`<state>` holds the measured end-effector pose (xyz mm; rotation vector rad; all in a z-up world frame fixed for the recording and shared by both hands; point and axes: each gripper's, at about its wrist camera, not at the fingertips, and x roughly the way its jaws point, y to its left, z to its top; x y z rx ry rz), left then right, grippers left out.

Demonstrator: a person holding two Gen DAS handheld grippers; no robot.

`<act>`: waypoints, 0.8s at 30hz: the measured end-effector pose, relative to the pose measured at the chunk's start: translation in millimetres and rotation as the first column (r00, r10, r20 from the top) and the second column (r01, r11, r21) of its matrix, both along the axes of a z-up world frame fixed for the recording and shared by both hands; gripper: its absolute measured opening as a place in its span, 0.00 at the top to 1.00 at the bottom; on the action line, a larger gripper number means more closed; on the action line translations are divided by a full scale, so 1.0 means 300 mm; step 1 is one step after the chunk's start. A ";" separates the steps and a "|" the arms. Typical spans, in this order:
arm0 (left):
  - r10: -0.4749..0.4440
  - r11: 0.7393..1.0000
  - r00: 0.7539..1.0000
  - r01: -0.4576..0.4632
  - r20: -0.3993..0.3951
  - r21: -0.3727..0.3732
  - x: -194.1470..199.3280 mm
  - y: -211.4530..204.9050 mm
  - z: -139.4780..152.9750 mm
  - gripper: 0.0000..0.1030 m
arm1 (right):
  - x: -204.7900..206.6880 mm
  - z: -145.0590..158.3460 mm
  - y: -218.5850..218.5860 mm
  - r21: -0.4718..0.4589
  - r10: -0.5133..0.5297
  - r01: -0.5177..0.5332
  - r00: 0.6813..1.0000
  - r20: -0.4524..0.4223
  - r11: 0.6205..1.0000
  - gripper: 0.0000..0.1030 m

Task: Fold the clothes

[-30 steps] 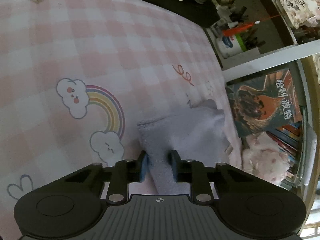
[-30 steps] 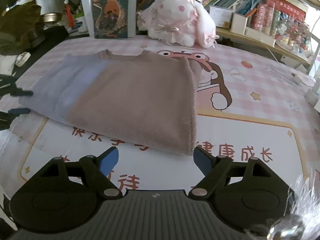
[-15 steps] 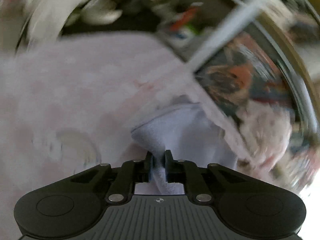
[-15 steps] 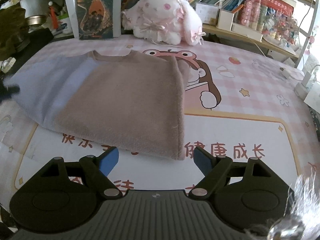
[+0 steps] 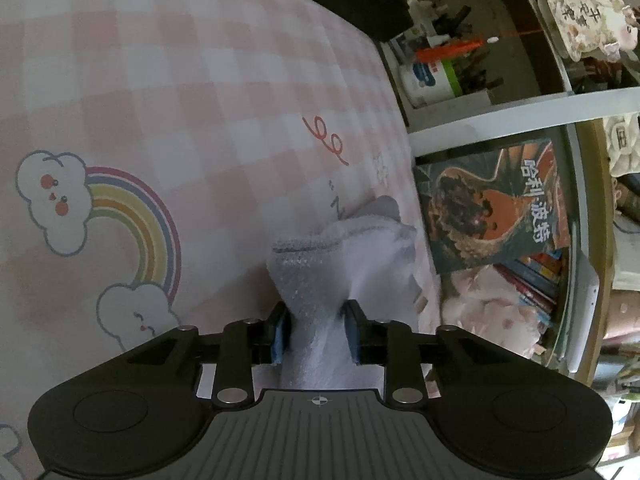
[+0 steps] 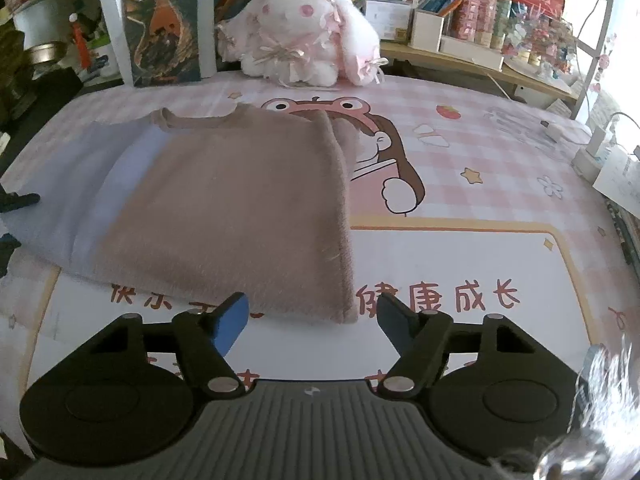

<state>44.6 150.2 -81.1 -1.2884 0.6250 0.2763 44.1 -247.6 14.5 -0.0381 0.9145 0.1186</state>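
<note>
Sweater (image 6: 224, 208), lavender end (image 5: 320, 292) bunched in opening left claw (image 5: 316, 332)

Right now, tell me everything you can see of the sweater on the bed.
The sweater is fuzzy, mostly dusty brown, with a pale lavender section on its left in the right wrist view. It lies flat on the pink checked bedspread, its neckline toward the plush toy. Its lavender end is bunched between the pads of the left gripper, whose jaws are opening. The near brown corner lies just ahead of the right gripper, whose jaws are closing without touching it.
</note>
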 end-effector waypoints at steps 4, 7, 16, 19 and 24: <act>-0.040 0.998 0.999 0.041 -0.005 0.051 0.007 0.018 0.004 0.91 | 0.044 0.007 -0.015 0.020 -0.024 0.024 1.000 0.001 1.000 0.35; -0.049 0.993 0.999 0.048 0.005 0.108 -0.010 0.042 0.026 0.91 | 0.104 0.012 -0.021 0.026 -0.028 0.028 1.000 0.000 0.999 0.39; -0.056 0.977 0.998 0.060 -0.022 0.205 -0.044 0.139 0.065 0.91 | 0.233 0.002 0.021 0.089 0.080 -0.080 0.997 -0.006 0.993 0.54; -0.052 0.972 0.998 0.058 -0.034 0.226 -0.049 0.139 0.072 0.91 | 0.259 -0.012 0.044 0.118 0.152 -0.148 0.988 -0.020 0.982 0.58; -0.010 0.959 0.999 0.020 -0.036 0.283 -0.052 0.096 0.118 0.92 | 0.287 -0.053 0.047 0.148 0.246 -0.236 0.968 -0.057 0.960 0.74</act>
